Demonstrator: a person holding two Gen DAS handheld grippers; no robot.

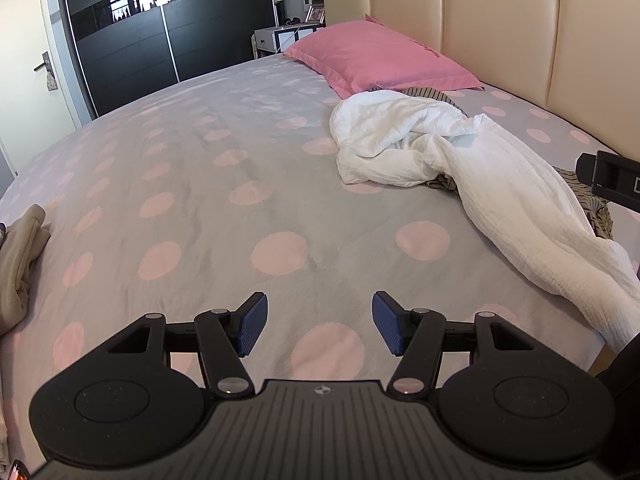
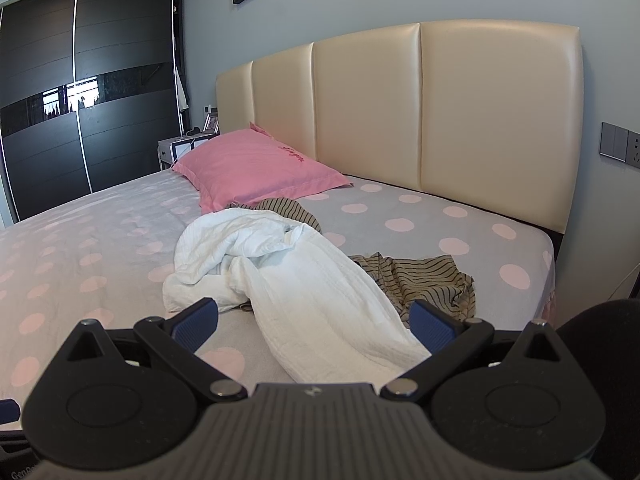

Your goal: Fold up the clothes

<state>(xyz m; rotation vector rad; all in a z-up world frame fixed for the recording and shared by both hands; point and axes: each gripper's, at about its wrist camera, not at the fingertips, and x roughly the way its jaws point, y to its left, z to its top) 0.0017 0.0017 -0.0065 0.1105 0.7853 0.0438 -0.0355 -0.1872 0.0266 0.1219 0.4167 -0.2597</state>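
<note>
The white garment (image 2: pixel 304 280) lies crumpled on the bed (image 1: pixel 200 200), stretched into a long rope-like shape whose axis runs from a bunched mass far back near the pink pillow (image 2: pixel 256 168) toward the near right edge of the mattress. Its near end falls directly between the spread fingers of the right gripper (image 2: pixel 314 326), which stand wide apart with cloth lying between them but nothing clamped; whether the blue pads touch the fabric cannot be told. The left gripper (image 1: pixel 320 330) is likewise wide open and empty, hovering over bare polka-dot sheet, with the white garment (image 1: pixel 460 168) off to its right and farther away. So the right hand is clearly the nearer one, already lined up along the garment's length. A striped garment (image 2: pixel 424 280) lies partly under the white one on its right side, and another striped piece peeks out by the pillow. A beige cloth (image 1: pixel 20 248) sits at the left edge of the bed, well apart. Likely the right fingers close on the near end first.
</note>
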